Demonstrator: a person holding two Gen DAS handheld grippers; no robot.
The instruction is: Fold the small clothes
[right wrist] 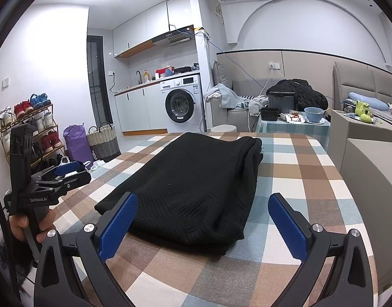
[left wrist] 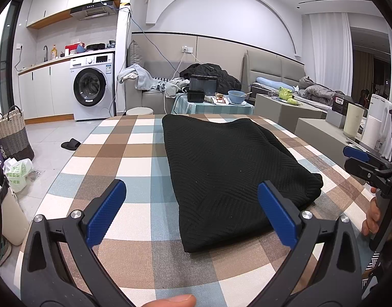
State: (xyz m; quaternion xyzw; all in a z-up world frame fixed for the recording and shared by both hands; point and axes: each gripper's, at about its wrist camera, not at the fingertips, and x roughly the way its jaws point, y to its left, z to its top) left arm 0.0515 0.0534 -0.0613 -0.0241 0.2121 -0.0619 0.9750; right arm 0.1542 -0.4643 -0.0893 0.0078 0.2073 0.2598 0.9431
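Note:
A black knit garment (left wrist: 229, 168) lies folded into a long rectangle on the checked tablecloth (left wrist: 124, 153); it also shows in the right wrist view (right wrist: 193, 186). My left gripper (left wrist: 192, 192) is open and empty, hovering just above the garment's near left corner. My right gripper (right wrist: 203, 204) is open and empty, just before the garment's near right end. Each gripper shows in the other's view: the right one (left wrist: 359, 157) at the table's right edge, the left one (right wrist: 67, 168) at the left edge.
A second small table (left wrist: 213, 106) with a blue bowl (left wrist: 235, 96) and black boxes stands beyond the far edge. Grey benches (left wrist: 324, 130) flank the right side. A wicker basket (right wrist: 103, 140), a purple bag and a shoe rack (right wrist: 29, 133) stand on the left floor.

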